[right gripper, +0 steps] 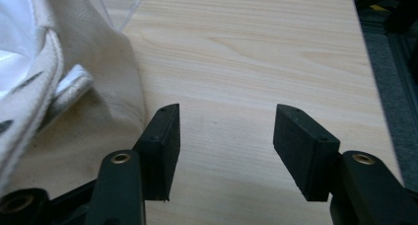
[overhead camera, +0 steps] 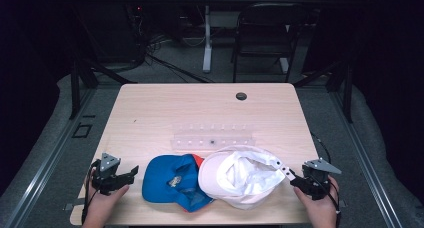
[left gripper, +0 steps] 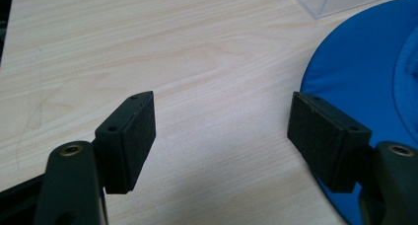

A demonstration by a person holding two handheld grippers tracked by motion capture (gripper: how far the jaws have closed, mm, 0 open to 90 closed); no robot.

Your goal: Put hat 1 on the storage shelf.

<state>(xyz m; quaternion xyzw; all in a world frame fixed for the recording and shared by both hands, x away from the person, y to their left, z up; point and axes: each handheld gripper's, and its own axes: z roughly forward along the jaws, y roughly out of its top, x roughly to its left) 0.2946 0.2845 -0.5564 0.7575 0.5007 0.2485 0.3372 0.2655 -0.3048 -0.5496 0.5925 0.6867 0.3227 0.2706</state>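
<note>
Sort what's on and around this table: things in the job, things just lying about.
In the job: blue cap, white cap, left gripper, right gripper, both open.
Lying about: clear plastic rack, folding chair, table's cable hole.

Both hands come in over the near edge of the table [overhead camera: 150, 100], far apart. The left gripper [overhead camera: 131, 172] sits by that edge's left end, jaws wide and empty, pointing right. The right gripper [overhead camera: 292, 178] sits by the right end, gaping and empty, pointing left.
</note>
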